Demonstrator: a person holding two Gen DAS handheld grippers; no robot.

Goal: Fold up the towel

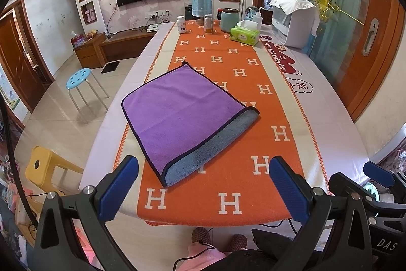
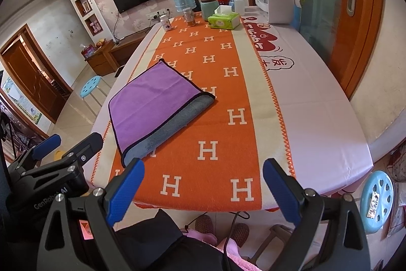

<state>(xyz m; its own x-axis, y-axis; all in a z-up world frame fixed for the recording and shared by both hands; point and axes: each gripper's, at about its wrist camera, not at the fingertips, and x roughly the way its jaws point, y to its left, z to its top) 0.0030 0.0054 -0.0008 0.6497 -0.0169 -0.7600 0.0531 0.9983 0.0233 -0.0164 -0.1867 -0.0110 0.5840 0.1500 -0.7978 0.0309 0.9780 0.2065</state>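
A purple towel with a dark hem lies folded over on the orange H-pattern runner; its grey underside shows as a strip along the near right edge. It also shows in the right wrist view. My left gripper is open and empty, held back at the table's near edge, just short of the towel's near corner. My right gripper is open and empty, also at the near edge, to the right of the towel. The left gripper shows at the left of the right wrist view.
At the table's far end stand a green tissue box, a teal jar, a blue cylinder lamp, bottles and a white appliance. Blue stools and a yellow stool stand beside the table.
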